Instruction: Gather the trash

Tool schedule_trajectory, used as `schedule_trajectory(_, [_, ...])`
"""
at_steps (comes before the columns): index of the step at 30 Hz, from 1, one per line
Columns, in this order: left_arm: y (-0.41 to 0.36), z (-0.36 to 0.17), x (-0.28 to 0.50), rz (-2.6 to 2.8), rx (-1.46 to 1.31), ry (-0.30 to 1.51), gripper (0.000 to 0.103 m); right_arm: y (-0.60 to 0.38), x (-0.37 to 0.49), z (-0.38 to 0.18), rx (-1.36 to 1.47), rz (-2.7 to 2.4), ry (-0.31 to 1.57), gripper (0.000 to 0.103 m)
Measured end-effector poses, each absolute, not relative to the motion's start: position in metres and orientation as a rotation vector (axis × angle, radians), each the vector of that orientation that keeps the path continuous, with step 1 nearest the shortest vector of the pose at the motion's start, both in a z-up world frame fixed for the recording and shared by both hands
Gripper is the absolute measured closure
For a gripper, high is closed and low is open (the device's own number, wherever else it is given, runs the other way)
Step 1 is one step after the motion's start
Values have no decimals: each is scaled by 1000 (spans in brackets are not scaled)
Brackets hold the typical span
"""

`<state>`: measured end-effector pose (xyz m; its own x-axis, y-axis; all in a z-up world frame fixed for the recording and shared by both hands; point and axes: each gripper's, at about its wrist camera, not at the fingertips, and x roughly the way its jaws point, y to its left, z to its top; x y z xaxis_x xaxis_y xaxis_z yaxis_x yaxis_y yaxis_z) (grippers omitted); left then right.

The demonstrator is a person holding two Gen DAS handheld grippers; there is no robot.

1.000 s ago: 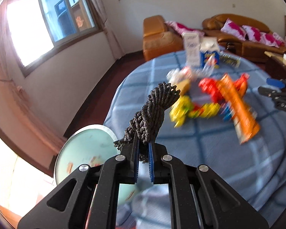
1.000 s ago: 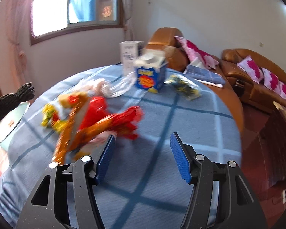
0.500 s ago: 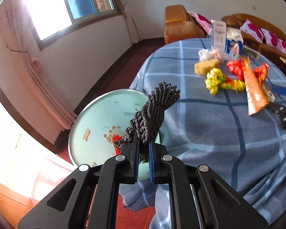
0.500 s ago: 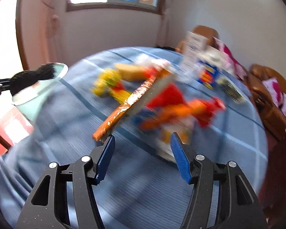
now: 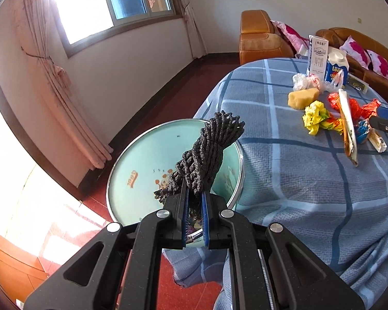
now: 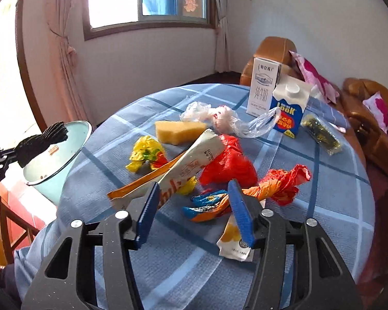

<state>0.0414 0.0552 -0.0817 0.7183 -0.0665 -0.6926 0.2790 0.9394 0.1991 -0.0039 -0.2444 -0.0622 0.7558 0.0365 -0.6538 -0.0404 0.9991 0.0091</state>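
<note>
In the left wrist view the left gripper [image 5: 195,206] fills the lower centre, its blue pads clamped tight on a black knotted mesh bundle [image 5: 207,152] that rises toward mid-frame. Just behind the bundle sits a round pale-green enamel basin with a metal rim [image 5: 132,170], at the edge of a round table under a blue checked tablecloth [image 5: 310,193] that takes up the right half.

In the right wrist view the right gripper [image 6: 192,206] occupies the bottom, its jaws apart and having just been closing; no pad presses on anything. Between and just beyond the pads lie a twisted blue-and-orange wrapper [image 6: 207,206] and a long white-and-orange snack packet [image 6: 183,170]; a small white-and-yellow sachet [image 6: 232,242] lies by the right pad. Past these, mid-frame, are a crumpled red plastic bag [image 6: 227,162], a crumpled orange-red wrapper [image 6: 282,183] and a crumpled yellow wrapper [image 6: 144,152]. Farther up lie a yellow sponge wedge [image 6: 178,130] and a clear plastic bag [image 6: 219,118]. At the far edge stand a tall white milk carton [image 6: 262,90] and a blue-and-white carton with a round cap [image 6: 289,111].
</note>
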Motion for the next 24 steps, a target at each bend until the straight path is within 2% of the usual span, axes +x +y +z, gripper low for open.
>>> schedule_trajectory(4, [55,-84,41,-192,303,749,95,-237,9,-67,0,49,719,61])
schedule_trajectory(13, [57,-87,43,-191,302,756,95,-281,71,-29,32,74,659,61])
schedule_trajectory(19, [58,-89,44,-192,307,763,95,-287,111,-51,-34,39,763,62])
schedule_trajectory(24, [63,-92,49,-186,300,775,95,-301,83,-61,-110,-40,829,62])
